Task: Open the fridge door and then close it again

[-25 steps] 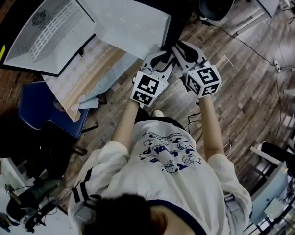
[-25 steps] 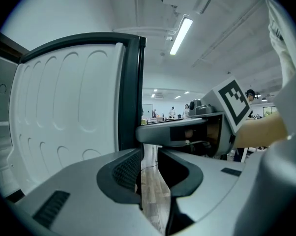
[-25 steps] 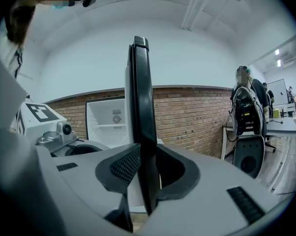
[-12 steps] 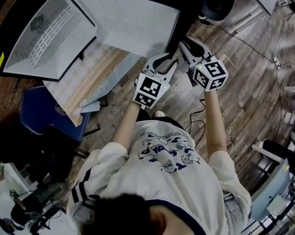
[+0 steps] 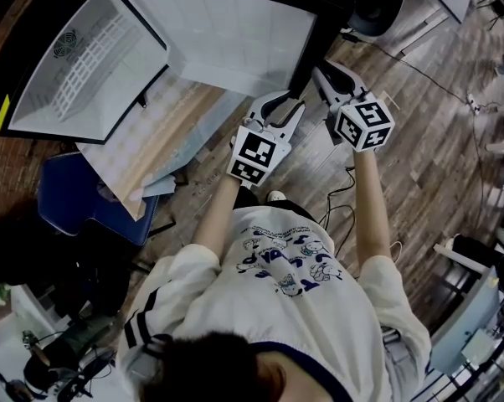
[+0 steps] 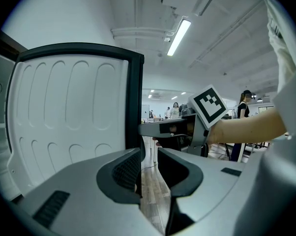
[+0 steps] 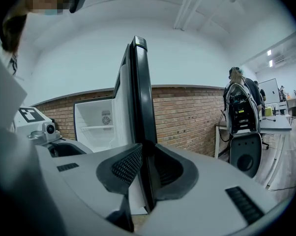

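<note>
From the head view: fridge door [image 5: 227, 36] standing wide open, white inner liner facing up, hinged to the open fridge cabinet [image 5: 76, 57] at upper left. Only there, both tools at once: right gripper [image 5: 321, 74] at the door's free black edge, left gripper [image 5: 294, 105] just beside it and near the same edge, contact unclear. Closer in, through the right gripper view: jaws clamped on that black edge, upright between the pads; beyond it, the white cabinet interior with a shelf and a round vent, then a brick wall [image 7: 187, 117]. Through the left gripper view: jaws drawn together with nothing between them, door liner filling the left side, the other gripper's marker cube [image 6: 209, 104] and a forearm [image 6: 246, 127] to the right, people [image 6: 175, 109] far off under a ceiling strip light [image 6: 180, 33]. Around, from above: plank floor [image 5: 428, 141], a pale board [image 5: 151, 132] under the door, a blue chair [image 5: 76, 195], a black office chair [image 5: 373, 2] near the door's far corner.
</note>
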A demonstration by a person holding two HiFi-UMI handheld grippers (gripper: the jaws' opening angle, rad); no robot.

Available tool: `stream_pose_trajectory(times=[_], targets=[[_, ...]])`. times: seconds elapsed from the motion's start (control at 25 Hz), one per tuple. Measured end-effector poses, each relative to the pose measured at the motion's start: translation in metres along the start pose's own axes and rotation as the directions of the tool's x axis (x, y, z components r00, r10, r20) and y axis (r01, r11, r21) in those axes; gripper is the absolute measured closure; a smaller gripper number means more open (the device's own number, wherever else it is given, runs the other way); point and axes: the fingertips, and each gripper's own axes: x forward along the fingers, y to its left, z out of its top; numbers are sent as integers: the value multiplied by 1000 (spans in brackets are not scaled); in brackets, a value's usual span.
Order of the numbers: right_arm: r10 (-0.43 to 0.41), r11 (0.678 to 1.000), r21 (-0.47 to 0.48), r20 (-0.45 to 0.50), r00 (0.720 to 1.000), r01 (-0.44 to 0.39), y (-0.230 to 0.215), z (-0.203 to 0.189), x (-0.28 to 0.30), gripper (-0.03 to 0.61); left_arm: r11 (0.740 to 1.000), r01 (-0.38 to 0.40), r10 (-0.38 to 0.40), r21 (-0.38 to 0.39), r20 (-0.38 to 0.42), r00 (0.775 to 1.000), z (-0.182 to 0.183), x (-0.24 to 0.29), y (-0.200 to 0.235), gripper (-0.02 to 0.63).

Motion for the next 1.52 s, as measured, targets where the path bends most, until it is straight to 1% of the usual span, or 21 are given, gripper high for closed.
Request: stream_pose_trajectory(times=[0.2,0.56,0.72,0.92,1.08,1.2,1.36,1.52], targets=[[-2,1000,-7,1,1000,2,9,-2,-7,489,1000,-5,5,8,10,1000,2,-7,-6,508],[56,998,-32,-22,998,-56,41,-11,-19,489,1000,-29,29,0,12,999,-4,-22,-20,508],[106,993,-39,-28,994,-107,61,-14,-30,489,998,-59,59,-5,13,998,-7,-33,-26,508],[187,981,-48,-41,981,-189,88,-21,-41,489,993,-113,113,-20,12,994,-15,-47,-30,508],[264,961,-66,-57,963,-267,111,-25,-52,489,988,-154,154,-34,15,988,-19,-61,-36,508],[325,941,-76,-71,943,-330,130,-29,-57,489,981,-189,190,-46,13,982,-24,-74,-39,508],[410,905,-86,-89,908,-417,155,-34,-61,489,962,-264,265,-69,7,964,-32,-95,-39,508],[480,867,-99,-103,871,-489,181,-37,-65,491,934,-343,345,-95,1,939,-41,-120,-35,508]])
